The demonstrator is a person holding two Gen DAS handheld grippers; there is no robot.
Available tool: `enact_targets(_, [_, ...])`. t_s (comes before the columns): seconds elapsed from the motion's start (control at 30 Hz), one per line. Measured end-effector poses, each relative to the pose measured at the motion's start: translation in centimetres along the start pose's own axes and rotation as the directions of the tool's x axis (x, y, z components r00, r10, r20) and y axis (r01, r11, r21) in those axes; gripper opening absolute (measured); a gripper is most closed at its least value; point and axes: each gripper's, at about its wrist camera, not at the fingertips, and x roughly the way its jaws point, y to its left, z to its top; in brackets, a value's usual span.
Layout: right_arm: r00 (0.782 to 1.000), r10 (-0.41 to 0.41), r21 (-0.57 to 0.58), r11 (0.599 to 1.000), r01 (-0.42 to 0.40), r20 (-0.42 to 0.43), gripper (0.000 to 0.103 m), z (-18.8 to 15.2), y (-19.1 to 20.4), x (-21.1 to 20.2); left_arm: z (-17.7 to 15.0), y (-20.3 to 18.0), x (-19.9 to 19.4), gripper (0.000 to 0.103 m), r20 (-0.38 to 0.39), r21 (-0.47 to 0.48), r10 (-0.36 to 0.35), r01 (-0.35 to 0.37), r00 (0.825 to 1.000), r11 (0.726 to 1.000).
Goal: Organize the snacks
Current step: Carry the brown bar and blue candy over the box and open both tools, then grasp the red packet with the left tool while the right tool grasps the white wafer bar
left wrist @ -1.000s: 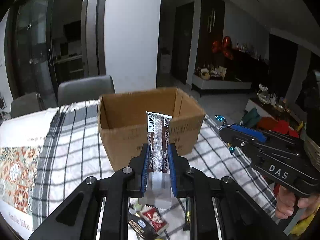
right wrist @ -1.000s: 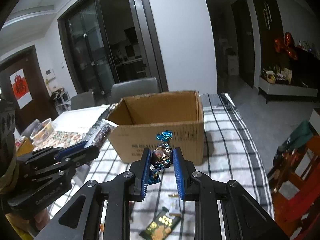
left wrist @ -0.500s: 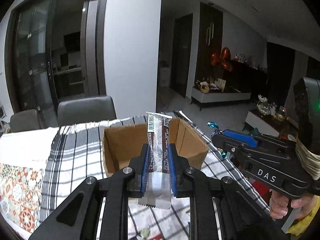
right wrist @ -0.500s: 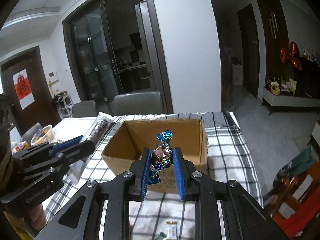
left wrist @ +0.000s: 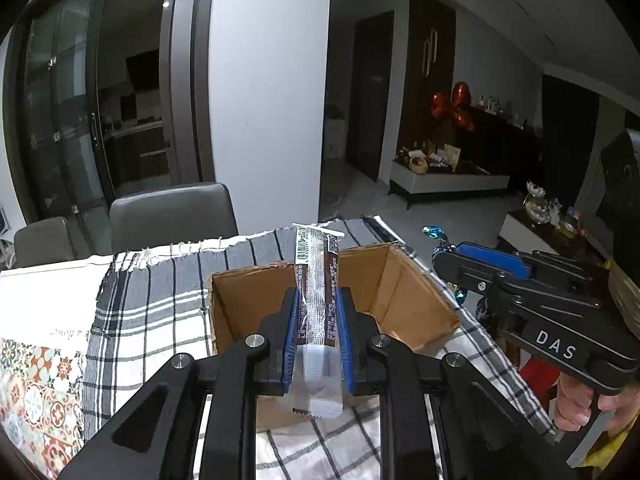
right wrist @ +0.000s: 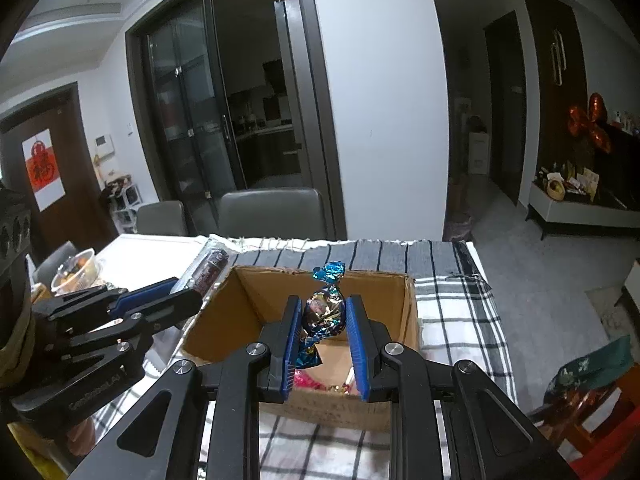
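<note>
Two hand-held grippers are held side by side above an open cardboard box (left wrist: 416,296) on a table covered by a black-and-white checked cloth (left wrist: 152,304).

The left gripper (left wrist: 318,344) is pointed forward over the near wall of the box. A long brown snack bar (left wrist: 318,276) in a clear-ended wrapper is pinched upright between its blue pads (left wrist: 291,340), the barcoded top rising above the fingers and the crimped lower end hanging below them.

The right gripper (right wrist: 323,340) is likewise levelled over the box opening. A foil-wrapped candy (right wrist: 325,312), blue and shiny, is clamped between its blue pads (right wrist: 355,344), with one twisted end standing up and the other drooping down. Inside the box, pink and gold wrappers (right wrist: 316,382) can be made out on the floor beneath the fingers.

In the left view the right gripper is seen at the box's right side, a thumb and fingers (left wrist: 572,404) wrapped round its handle.

Grey chairs (right wrist: 272,212) are set at the far edge of the table, and a plastic bowl of food (right wrist: 78,272) is placed at the left. A patterned mat (left wrist: 36,392) is laid beside the cloth.
</note>
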Motion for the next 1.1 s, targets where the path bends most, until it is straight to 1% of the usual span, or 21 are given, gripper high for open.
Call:
enact_targets(0.1, [1.0, -0.005, 0.0, 1.0, 0.005, -0.017, 0.024, 0.3, -0.3, 1.2, 0.4, 0.4, 1.3, 0.019, -0.02, -0.008, -0.006, 0.006, 1.0, 1.0])
enact_targets(0.2, [1.0, -0.012, 0.003, 1.0, 0.012, -0.029, 0.024, 0.6, -0.3, 2.2, 1.0, 0.4, 2.1, 0.021, -0.03, -0.007, 0.006, -0.006, 1.0, 1.0])
enact_targets(0.23, [0.999, -0.02, 0.004, 1.0, 0.02, -0.028, 0.025, 0.7, -0.3, 2.4, 1.1, 0.5, 2.3, 0.028, -0.034, -0.011, 0.013, -0.013, 0.999, 1.0])
enact_targets(0.27, [0.999, -0.035, 0.006, 0.999, 0.035, -0.032, 0.029, 0.7, -0.4, 2.7, 1.3, 0.6, 2.4, 0.035, -0.035, -0.022, 0.013, -0.014, 0.999, 1.0])
enact_targets(0.3, [0.998, -0.047, 0.007, 0.999, 0.047, -0.035, 0.038, 0.6, -0.4, 2.8, 1.3, 0.7, 2.3, 0.047, -0.031, -0.033, 0.016, -0.017, 0.999, 0.999])
enact_targets(0.37, [0.998, -0.053, 0.012, 0.999, 0.053, -0.037, 0.041, 0.5, -0.5, 2.8, 1.2, 0.7, 1.9, 0.048, -0.019, -0.035, 0.035, -0.035, 0.999, 0.999])
enact_targets(0.5, [0.998, -0.049, -0.001, 0.999, 0.049, -0.038, 0.041, -0.3, -0.3, 2.0, 0.5, 0.4, 1.1, 0.048, -0.03, -0.029, 0.07, -0.071, 0.997, 0.997])
enact_targets(0.6, [0.998, -0.041, 0.0, 0.999, 0.041, -0.043, 0.041, -0.7, 0.0, 1.1, -0.2, 0.2, 0.0, 0.048, -0.033, -0.042, 0.071, -0.072, 0.997, 0.997])
enact_targets(0.8, [0.999, -0.02, -0.003, 1.0, 0.02, -0.027, 0.041, -1.8, 0.7, -1.2, -1.6, -0.2, -2.3, 0.048, -0.032, -0.063, 0.087, -0.089, 0.996, 0.994])
enact_targets(0.97, [1.0, 0.0, 0.007, 1.0, 0.0, -0.018, 0.041, -3.2, 1.1, -3.1, -3.4, -1.0, -4.5, 0.048, -0.016, -0.056, 0.112, -0.113, 0.994, 0.992])
enact_targets(1.1, [0.999, 0.02, 0.014, 1.0, -0.02, -0.031, 0.041, -4.9, 1.3, -4.0, -5.1, -1.6, -5.6, 0.048, -0.034, -0.066, 0.11, -0.112, 0.993, 0.992])
